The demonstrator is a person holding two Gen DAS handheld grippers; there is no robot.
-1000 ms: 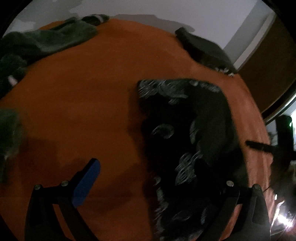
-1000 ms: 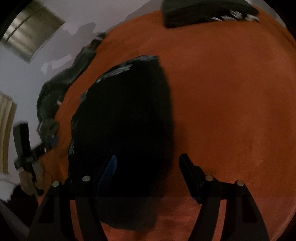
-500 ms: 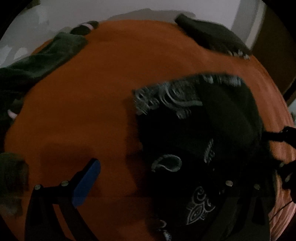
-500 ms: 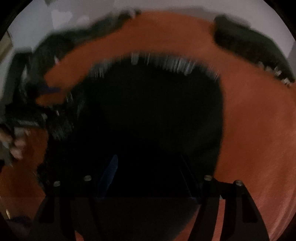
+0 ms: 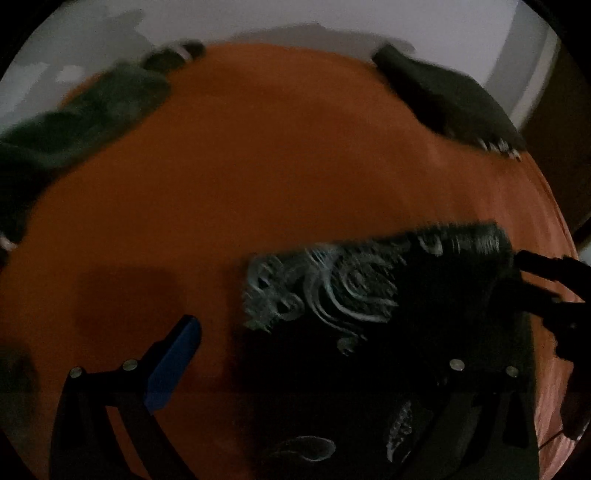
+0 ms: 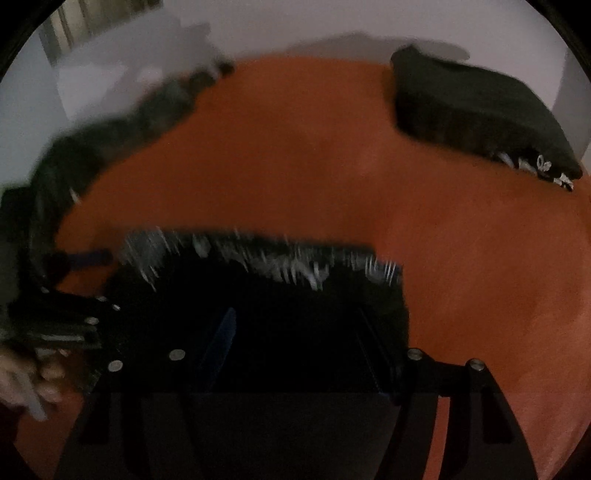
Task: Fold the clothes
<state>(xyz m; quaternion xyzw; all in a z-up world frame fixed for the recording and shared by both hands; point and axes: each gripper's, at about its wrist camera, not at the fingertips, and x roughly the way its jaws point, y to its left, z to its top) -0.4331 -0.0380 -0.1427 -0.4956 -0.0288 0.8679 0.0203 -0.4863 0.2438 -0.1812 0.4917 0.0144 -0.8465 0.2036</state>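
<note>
A black garment with a pale paisley print (image 5: 332,291) lies folded on the orange surface (image 5: 258,166). My left gripper (image 5: 317,339) is open at its left end: the blue-padded finger (image 5: 177,362) is over bare orange and the other finger is over the cloth. In the right wrist view the same garment (image 6: 266,258) lies under my right gripper (image 6: 299,332), whose jaws stand apart above the dark cloth with no fold visibly pinched between them. The view is dark and blurred. Each gripper also shows at the edge of the other's view.
A folded dark pile (image 6: 476,114) sits at the back right of the orange surface. Loose grey-green clothes (image 5: 92,110) lie along the back left edge. A pale wall (image 6: 295,26) stands behind. A hand (image 6: 22,376) holds the left gripper.
Both views have swung, so the garment's printed edge now runs across the picture and sits lower. The right gripper, which straddled the garment's right edge, now has both fingers over the cloth.
</note>
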